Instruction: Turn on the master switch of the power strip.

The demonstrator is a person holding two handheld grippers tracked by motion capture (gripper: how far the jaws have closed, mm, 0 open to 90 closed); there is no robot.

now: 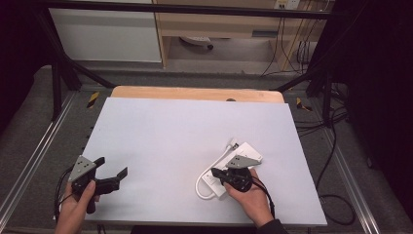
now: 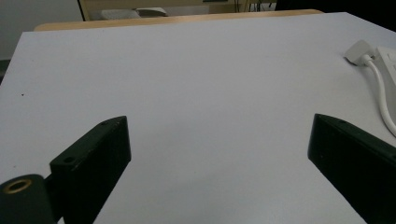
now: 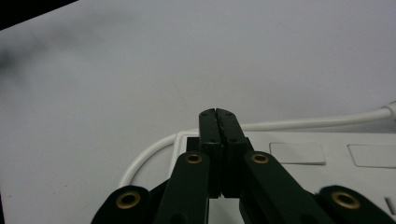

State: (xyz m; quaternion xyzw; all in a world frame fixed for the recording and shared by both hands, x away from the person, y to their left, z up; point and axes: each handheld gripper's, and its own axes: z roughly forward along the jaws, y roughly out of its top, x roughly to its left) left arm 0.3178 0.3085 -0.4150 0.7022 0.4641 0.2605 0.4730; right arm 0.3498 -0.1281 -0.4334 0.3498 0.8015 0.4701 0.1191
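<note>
A white power strip (image 1: 249, 149) lies at the front right of the white tabletop (image 1: 185, 131), its white cable (image 1: 198, 184) looping round its near end. My right gripper (image 1: 215, 173) is shut, its tips low over the strip's near end. In the right gripper view the shut jaws (image 3: 219, 114) sit above the strip (image 3: 327, 154) beside a dark recess, with the cable (image 3: 289, 124) behind them; nothing shows between them. My left gripper (image 1: 112, 166) is open at the front left, with bare table between its jaws (image 2: 219, 122). The strip (image 2: 390, 60) and its plug (image 2: 358, 50) lie far to its right.
A wooden table edge (image 1: 195, 92) runs behind the white top. Black frame posts (image 1: 58, 78) stand at both back corners. Dark cables (image 1: 336, 146) trail over the floor on the right. A light wooden cabinet (image 1: 219, 24) stands farther back.
</note>
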